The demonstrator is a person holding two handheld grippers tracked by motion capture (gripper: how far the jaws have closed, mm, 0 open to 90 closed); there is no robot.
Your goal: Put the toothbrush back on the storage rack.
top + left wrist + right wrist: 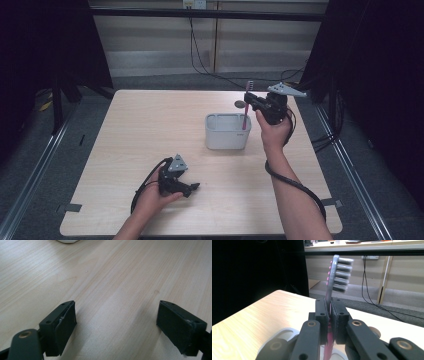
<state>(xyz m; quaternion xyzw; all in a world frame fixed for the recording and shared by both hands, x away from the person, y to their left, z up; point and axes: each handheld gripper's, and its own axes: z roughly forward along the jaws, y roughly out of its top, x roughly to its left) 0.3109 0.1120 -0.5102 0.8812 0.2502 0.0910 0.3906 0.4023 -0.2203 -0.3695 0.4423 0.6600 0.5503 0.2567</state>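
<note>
Right gripper (251, 100) raised at two o'clock, clamped on upright pink toothbrush (247, 106) above white holder (227, 131), left gripper (192, 187) resting low at seven o'clock, jaws apart.

No text, label, brand, number or sign could be read in any view.

Pink toothbrush (246, 112), grey bristles; white holder (227, 132); pale woodgrain table (150, 130).
</note>
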